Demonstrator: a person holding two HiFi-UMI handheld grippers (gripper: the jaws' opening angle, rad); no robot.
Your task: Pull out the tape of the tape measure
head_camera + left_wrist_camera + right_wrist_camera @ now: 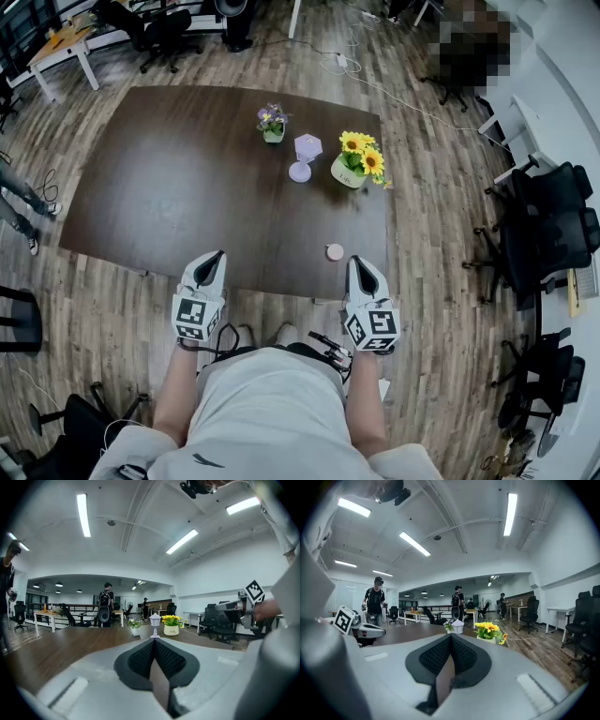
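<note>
The tape measure (335,251) is a small round pale disc lying on the dark brown table (187,197) near its front edge. My right gripper (357,262) hovers just right of it and slightly nearer me, jaws shut and empty. My left gripper (218,254) is held over the front edge further left, also shut with nothing in it. In the left gripper view the jaws (153,641) meet in a closed line, and the same holds in the right gripper view (450,637). The tape measure does not show in either gripper view.
At the table's far side stand a small pot of purple flowers (272,122), a lilac lantern (305,155) and a pot of sunflowers (357,161). Black office chairs (553,225) crowd the right side. People stand in the background (106,603).
</note>
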